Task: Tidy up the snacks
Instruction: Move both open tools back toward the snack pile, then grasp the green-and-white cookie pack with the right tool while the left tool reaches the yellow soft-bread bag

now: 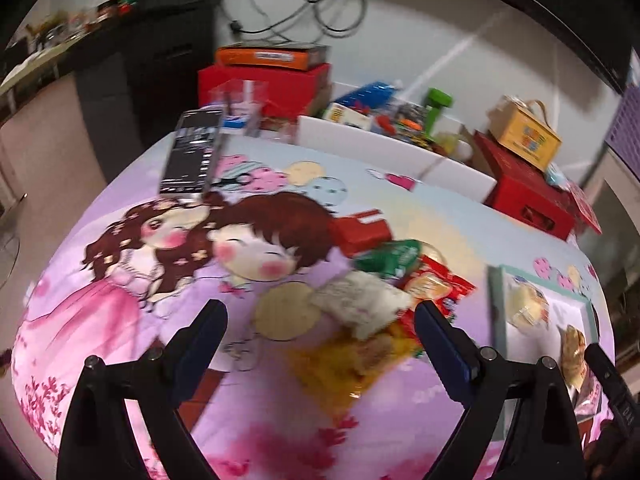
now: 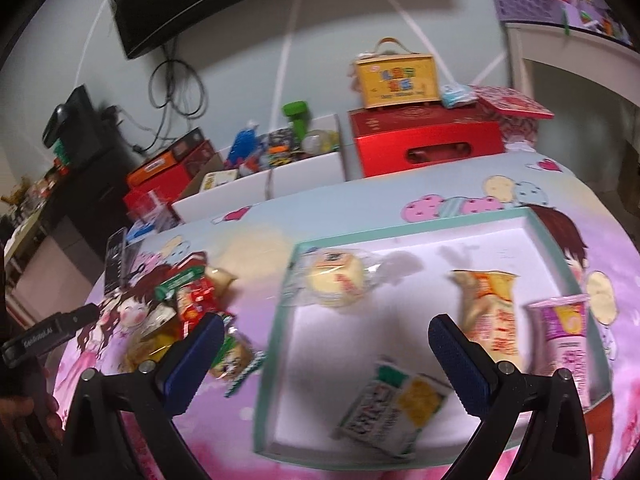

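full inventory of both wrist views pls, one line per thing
tray: 1, white with teal rim, on the cloth at right
snacks in tray: 4; pale round bun, orange-cream packet, pink cup, green-yellow packet
snack pile: several, red, green, white, yellow packets, on the cloth left of tray
tablecloth: 1, pink-lilac cartoon print
phone: 1, black, far left edge
red boxes: several, behind the table
yellow handled box: 1, on a red box
white bin: 1, holding mixed items
left gripper: open, over pile
right gripper: open, over tray
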A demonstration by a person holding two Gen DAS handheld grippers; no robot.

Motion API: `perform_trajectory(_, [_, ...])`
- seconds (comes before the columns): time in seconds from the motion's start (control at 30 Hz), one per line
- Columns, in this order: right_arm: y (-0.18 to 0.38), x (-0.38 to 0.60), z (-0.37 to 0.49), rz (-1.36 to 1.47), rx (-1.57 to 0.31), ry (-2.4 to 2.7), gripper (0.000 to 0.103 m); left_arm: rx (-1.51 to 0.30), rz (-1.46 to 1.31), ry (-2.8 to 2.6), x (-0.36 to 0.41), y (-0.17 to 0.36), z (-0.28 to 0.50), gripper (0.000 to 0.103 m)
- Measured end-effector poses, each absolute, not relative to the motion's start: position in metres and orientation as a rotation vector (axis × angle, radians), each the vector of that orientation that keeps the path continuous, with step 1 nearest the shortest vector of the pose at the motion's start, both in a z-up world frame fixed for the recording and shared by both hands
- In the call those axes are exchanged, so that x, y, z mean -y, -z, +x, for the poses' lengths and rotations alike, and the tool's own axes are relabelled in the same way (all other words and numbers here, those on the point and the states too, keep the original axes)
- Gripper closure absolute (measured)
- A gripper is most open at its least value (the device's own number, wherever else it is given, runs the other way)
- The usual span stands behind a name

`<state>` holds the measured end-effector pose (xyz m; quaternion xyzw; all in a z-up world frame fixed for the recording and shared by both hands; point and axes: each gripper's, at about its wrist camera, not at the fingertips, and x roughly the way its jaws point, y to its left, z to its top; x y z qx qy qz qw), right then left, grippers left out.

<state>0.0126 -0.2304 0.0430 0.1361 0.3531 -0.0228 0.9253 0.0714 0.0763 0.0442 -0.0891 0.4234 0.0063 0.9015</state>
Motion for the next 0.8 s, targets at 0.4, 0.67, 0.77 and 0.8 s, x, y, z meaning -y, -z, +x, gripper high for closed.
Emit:
perform_trajectory(0.4, [-0.023,0.159,0.04,0.165,-0.804,-0.14,0.008,-0.903,-0.254,0.029,-0.093,-0.035,0.075,0.009])
perform_trajectory(0.67, [0.002,0.133,0.064,0.11,-0.885,-0.199,0.02,-1.008,-0.222,0.118,-0.069,-0.01,0.09,0.009])
perform_trajectory(0.77, [0.012,0.128,0.069,0.089,-0.918,-0.209,0.023,-1.054,-0.196,0.15,-0.059,0.001,0.095,0.009])
perform_trajectory(0.8, [0.015,0.126,0.07,0.083,-0.927,-0.215,0.024,-1.071,-0.186,0.162,-0.055,0.005,0.098,0.009])
